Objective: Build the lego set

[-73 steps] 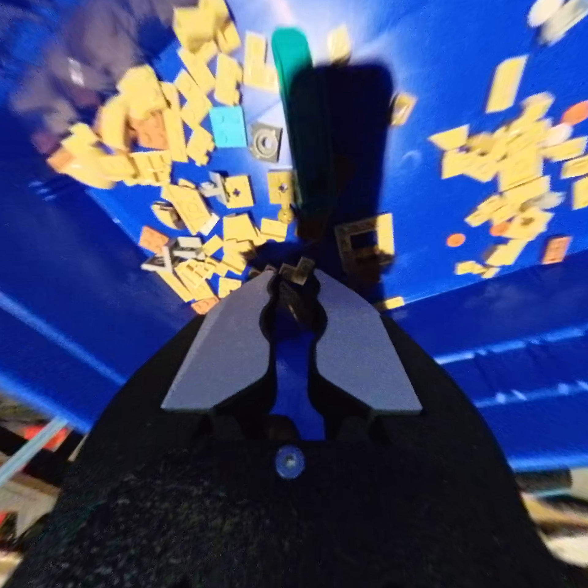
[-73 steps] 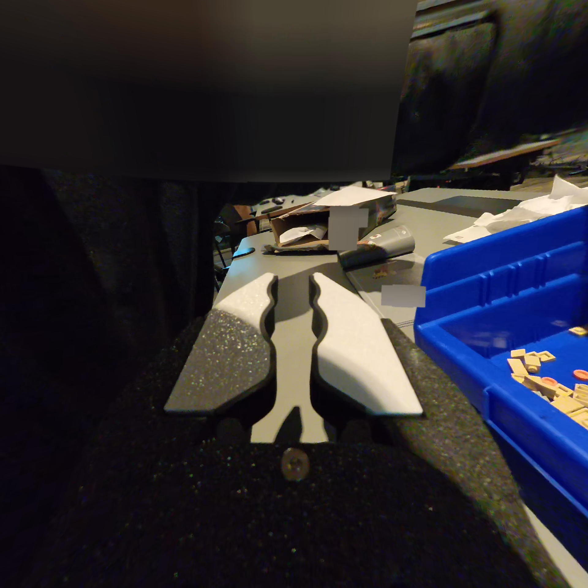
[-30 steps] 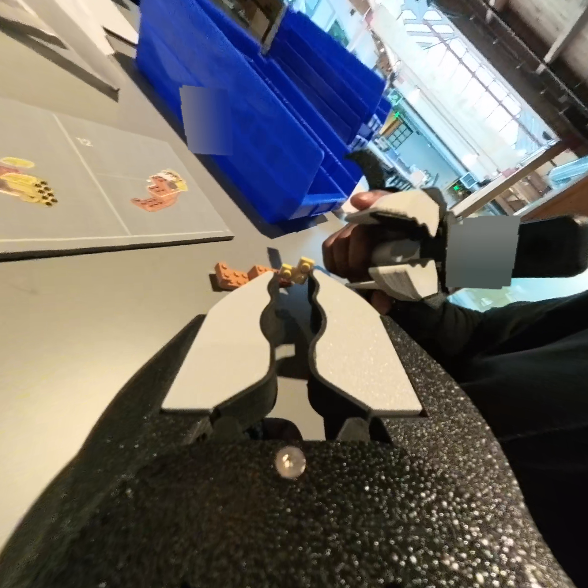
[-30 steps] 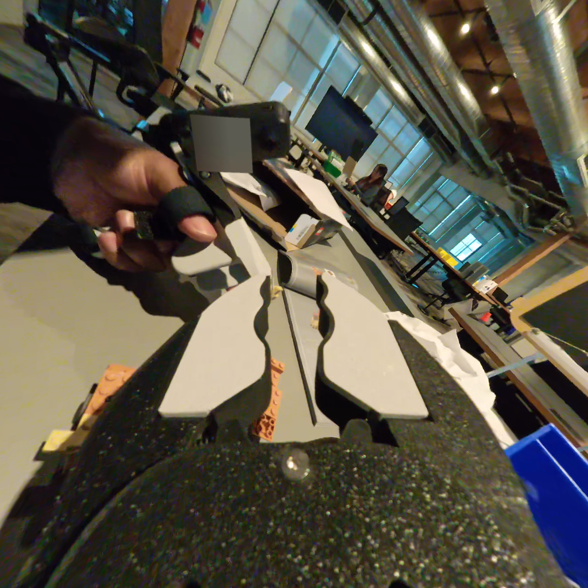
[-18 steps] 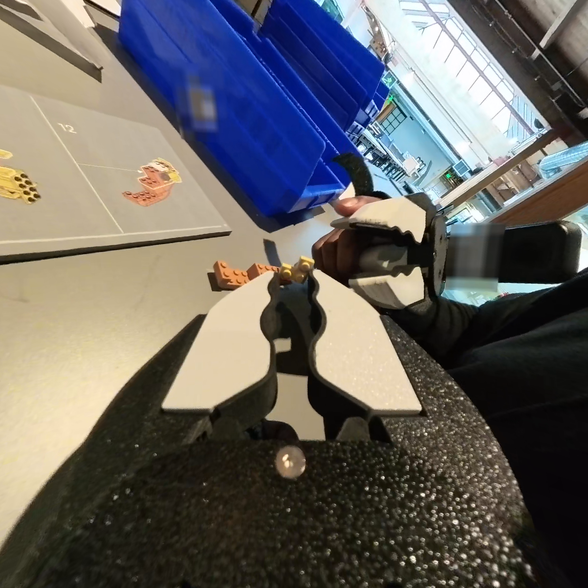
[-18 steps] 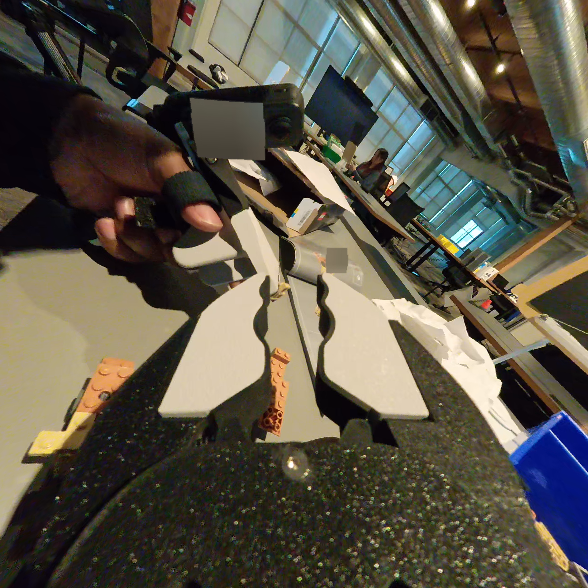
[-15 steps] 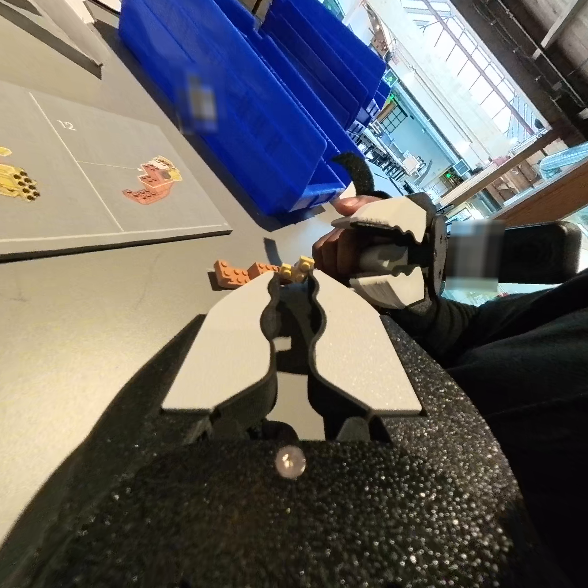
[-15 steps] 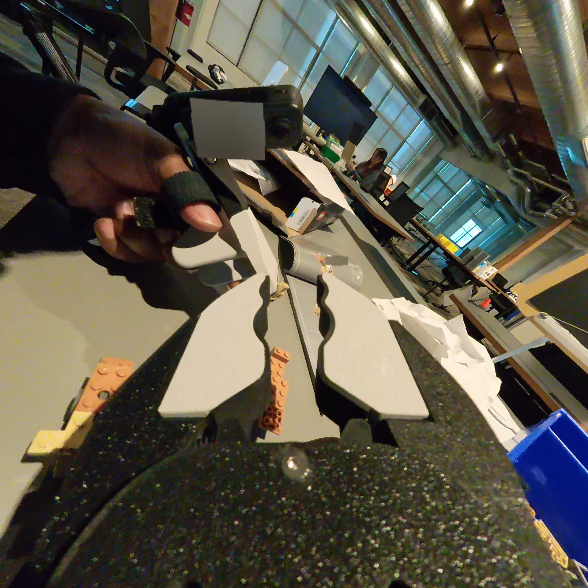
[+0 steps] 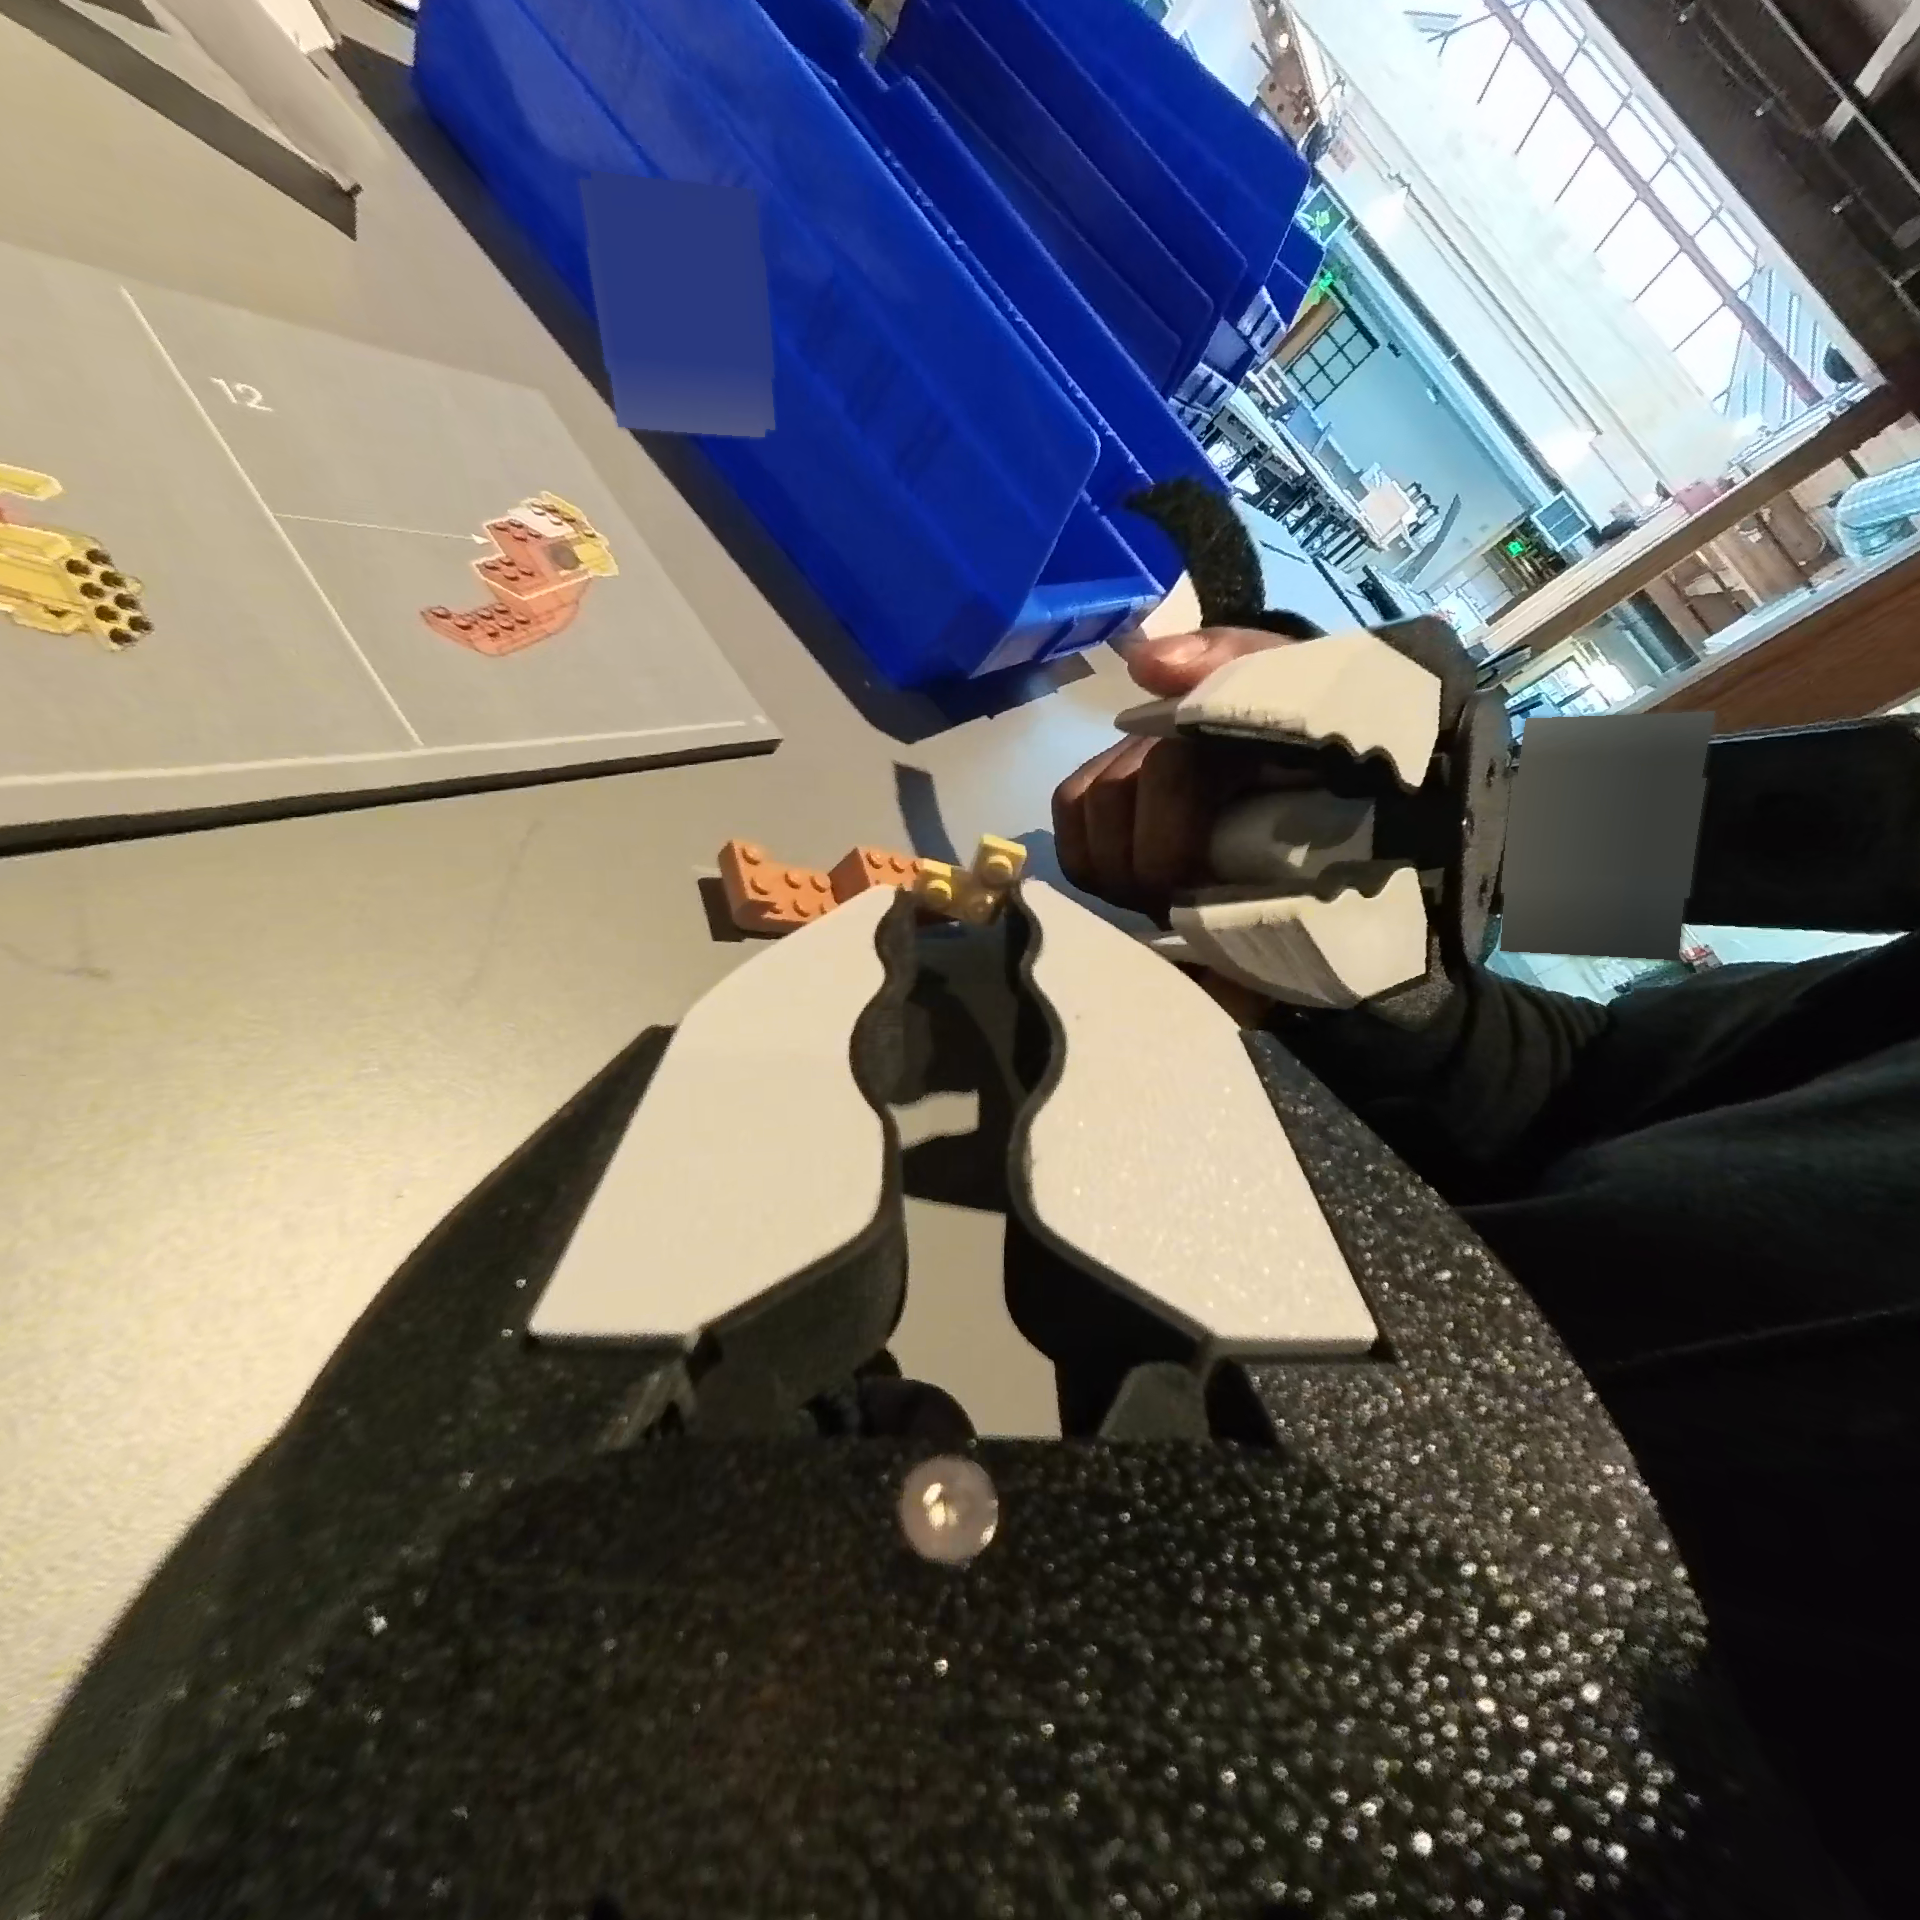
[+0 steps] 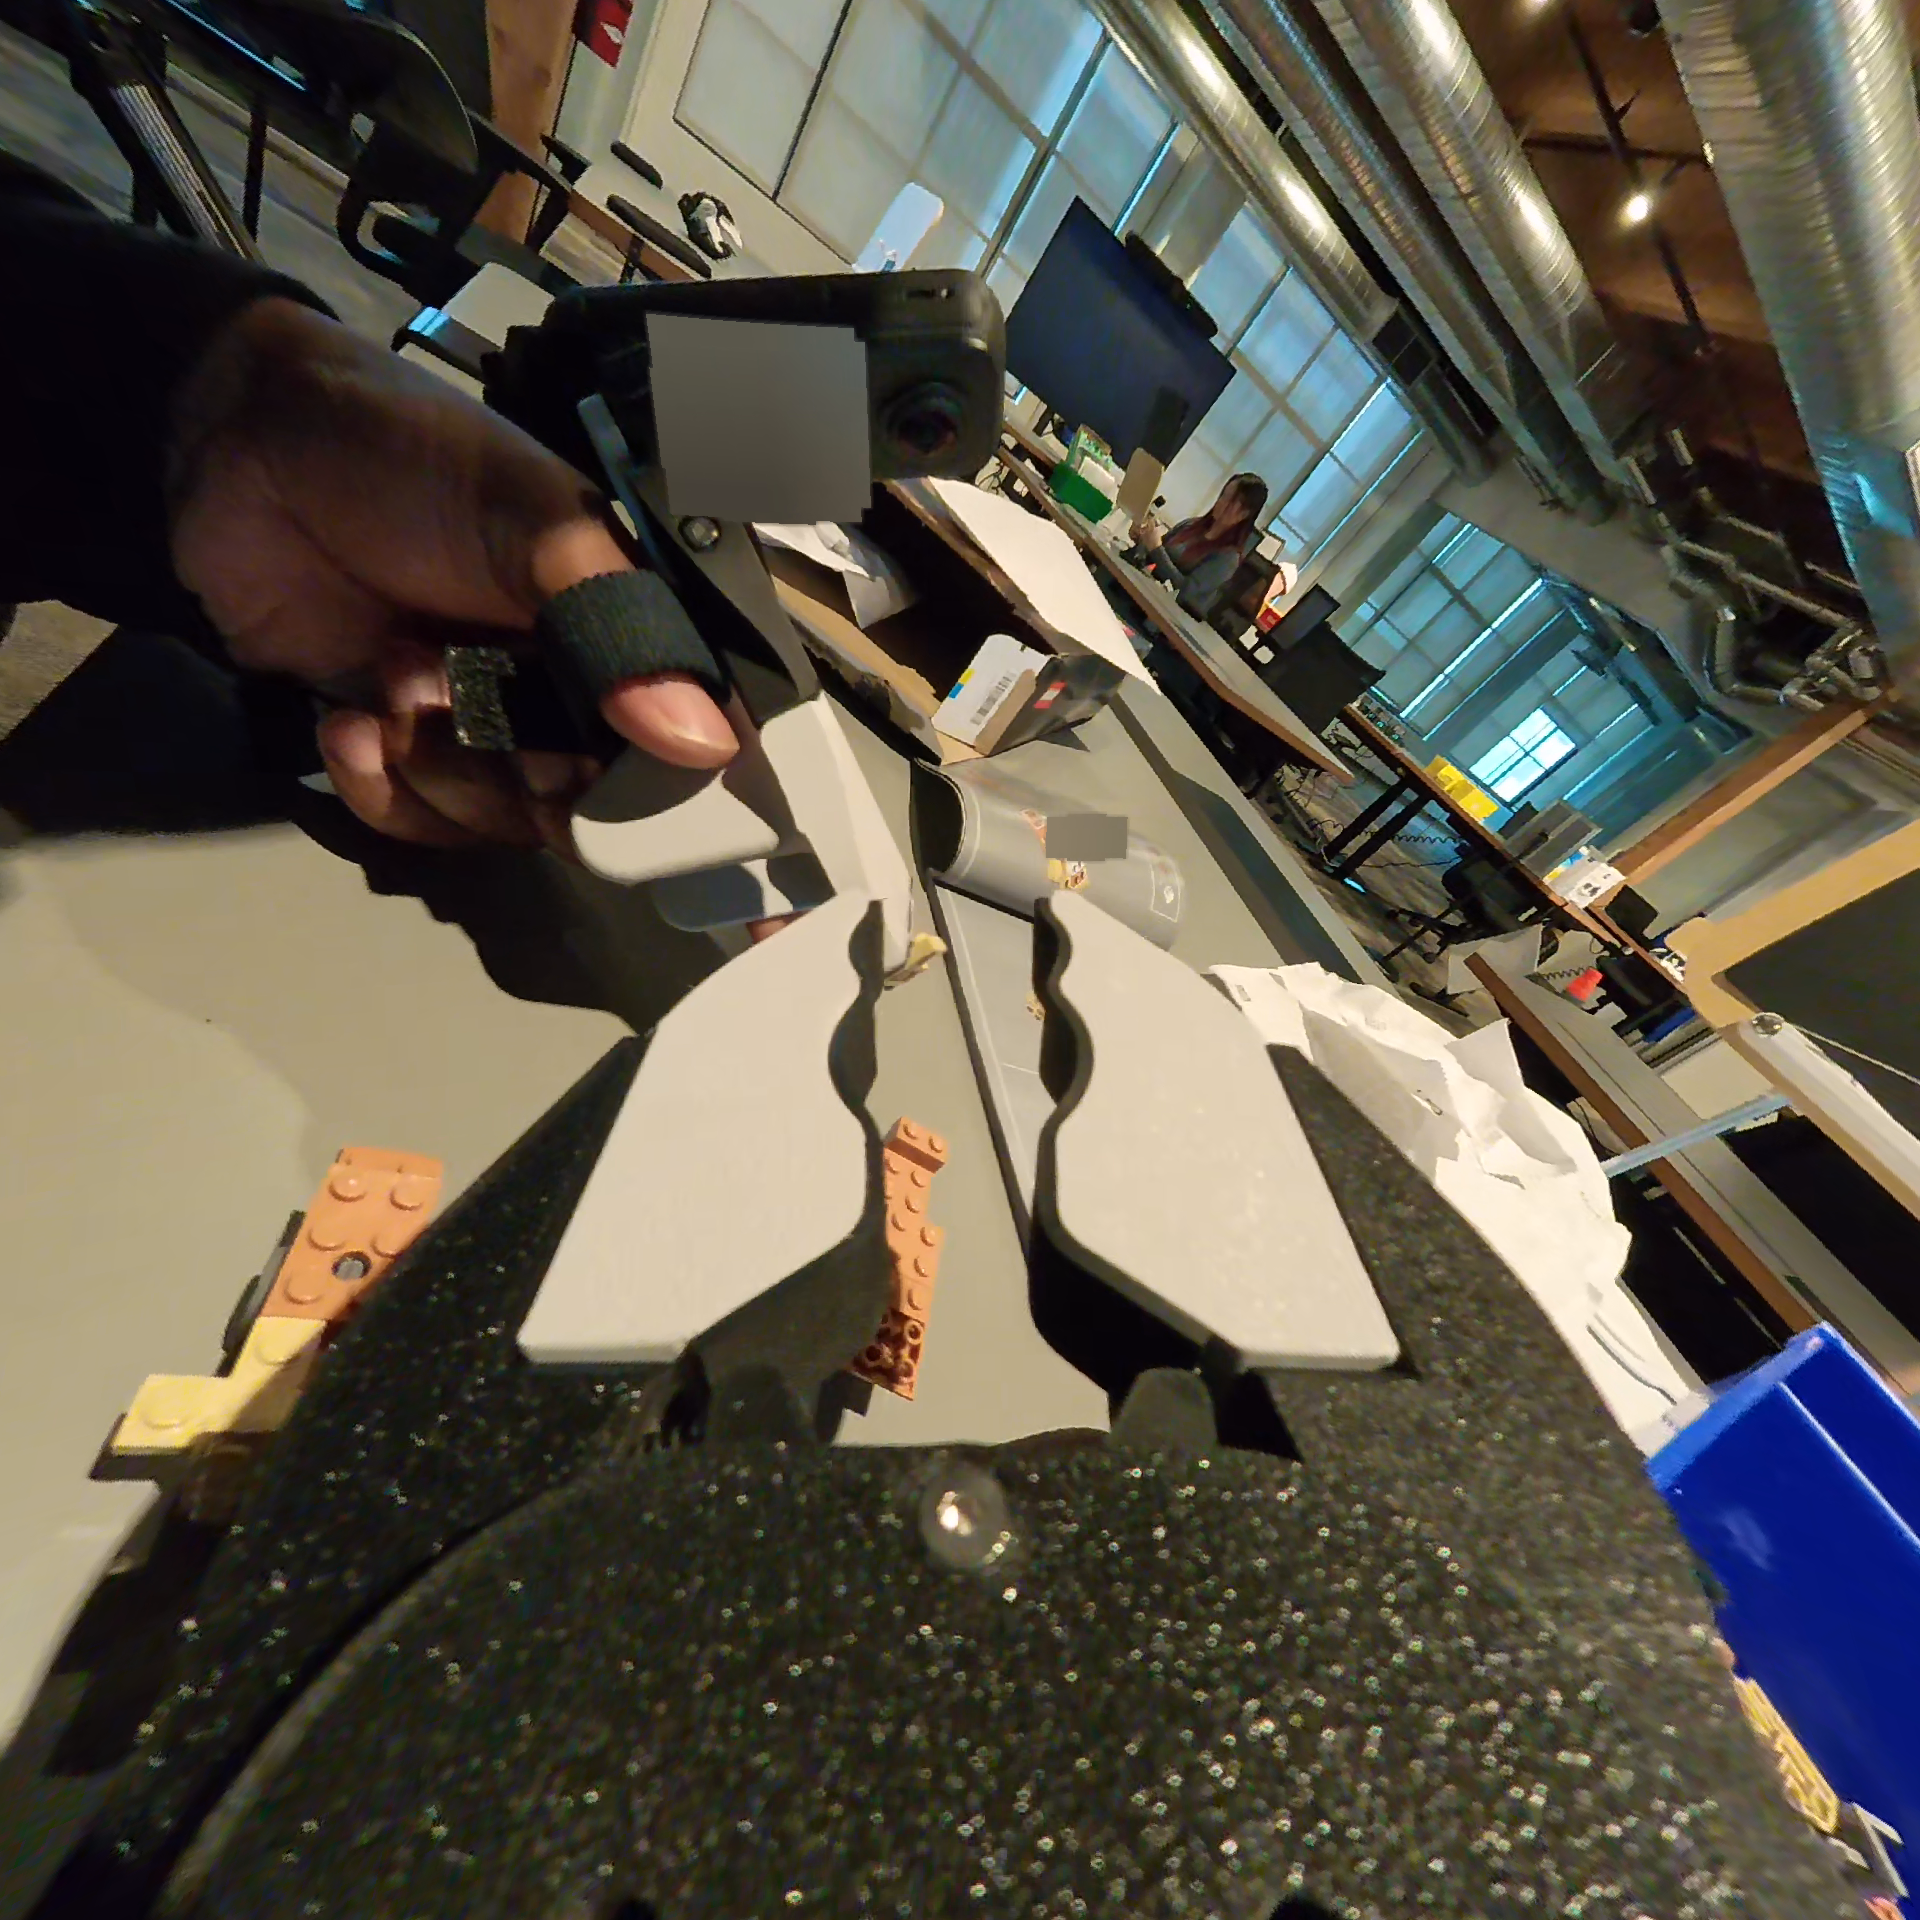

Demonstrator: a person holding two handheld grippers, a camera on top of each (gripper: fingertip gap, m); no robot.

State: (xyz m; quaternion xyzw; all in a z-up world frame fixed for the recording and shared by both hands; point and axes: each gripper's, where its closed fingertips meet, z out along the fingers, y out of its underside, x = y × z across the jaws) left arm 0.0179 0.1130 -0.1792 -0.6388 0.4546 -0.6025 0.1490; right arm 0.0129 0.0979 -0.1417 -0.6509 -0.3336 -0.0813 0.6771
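Observation:
My left gripper (image 9: 961, 909) is shut on a small tan Lego piece (image 9: 975, 883) held at its tips, just above the grey table. The same piece shows in the right wrist view (image 10: 925, 951). Two orange studded parts (image 9: 779, 888) lie on the table just beyond and left of it. My right gripper (image 10: 956, 920) is open and empty, low over the table, facing the left one. An orange wedge plate (image 10: 912, 1236) lies on the table under its fingers. An orange and tan assembly (image 10: 332, 1247) lies to its left.
An open instruction booklet (image 9: 312, 540) lies at the left. Blue bins (image 9: 883, 343) stand behind it, and one blue bin corner (image 10: 1808, 1538) is at my right. A grey rolled wrapper (image 10: 1049, 852), crumpled white paper (image 10: 1455, 1132) and a cardboard box (image 10: 997, 686) lie farther along the table. Tip to tip, the grippers are about 4 cm apart.
The left gripper has come out of the blue bin with the tan piece and now hovers by the orange parts. In the last half second both grippers have barely moved.

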